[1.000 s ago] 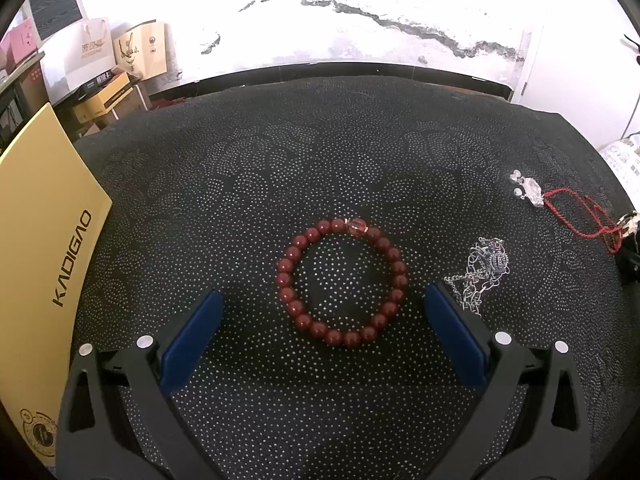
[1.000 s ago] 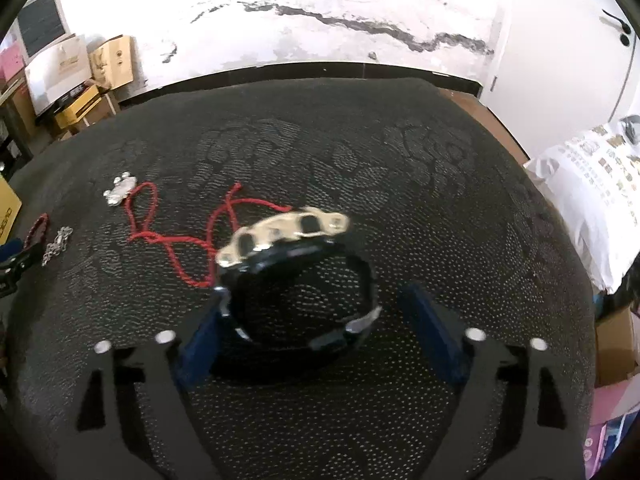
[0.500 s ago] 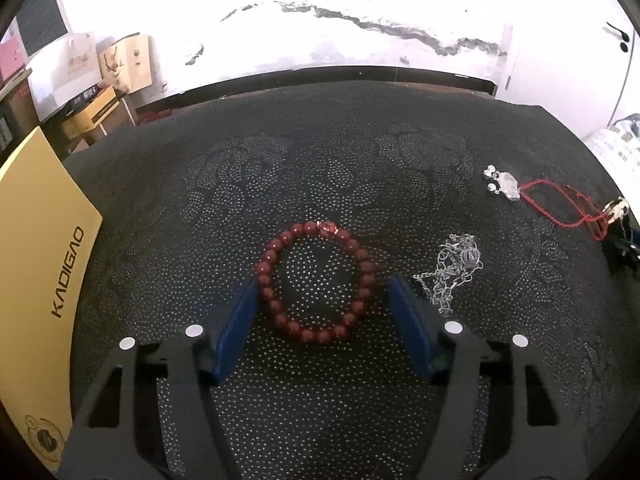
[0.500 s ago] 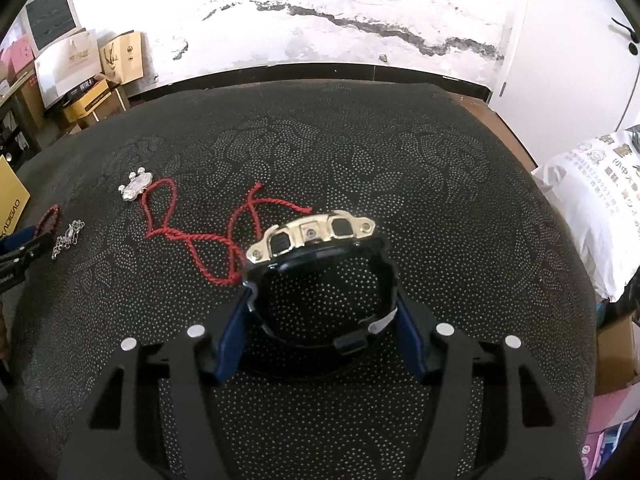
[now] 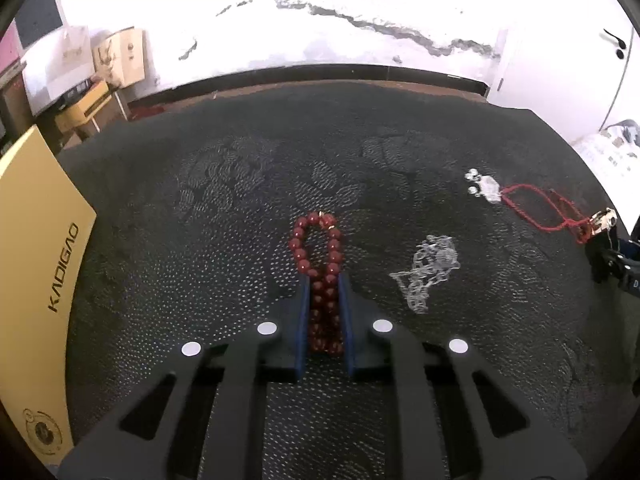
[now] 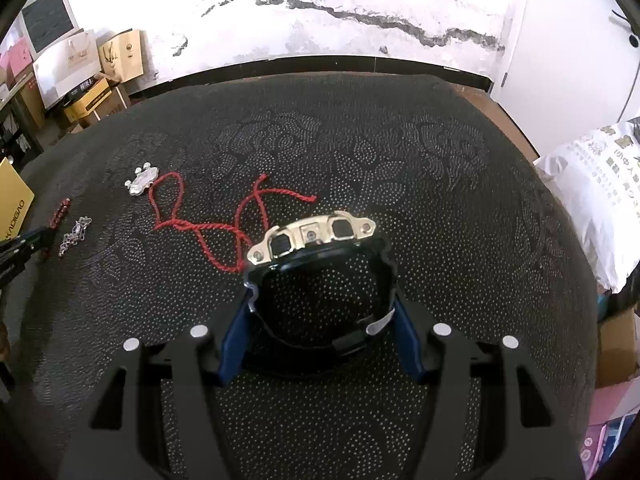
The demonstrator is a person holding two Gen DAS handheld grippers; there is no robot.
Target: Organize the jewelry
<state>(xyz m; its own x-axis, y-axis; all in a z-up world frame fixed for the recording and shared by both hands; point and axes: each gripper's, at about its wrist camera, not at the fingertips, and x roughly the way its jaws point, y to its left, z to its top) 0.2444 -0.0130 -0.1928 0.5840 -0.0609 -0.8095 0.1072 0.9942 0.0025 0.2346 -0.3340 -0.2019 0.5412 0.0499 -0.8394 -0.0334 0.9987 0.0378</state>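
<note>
Black claw (image 5: 325, 280) (blue pads, silver screws)

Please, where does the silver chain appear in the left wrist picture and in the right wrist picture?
Left wrist view: silver chain lies right of centre, beside the fingers.
Right wrist view: silver chain lies small at the far left edge.
Shared landmark: the red cord with its silver pendant.

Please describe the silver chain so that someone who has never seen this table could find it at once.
Start from the black dotted tablecloth and find the red bead bracelet pinched in the left gripper. Just to the right of the bracelet in the left wrist view lies the silver chain, loose in a small heap. Unlike the red cord with the silver pendant farther right, it is all pale metal links.
</note>
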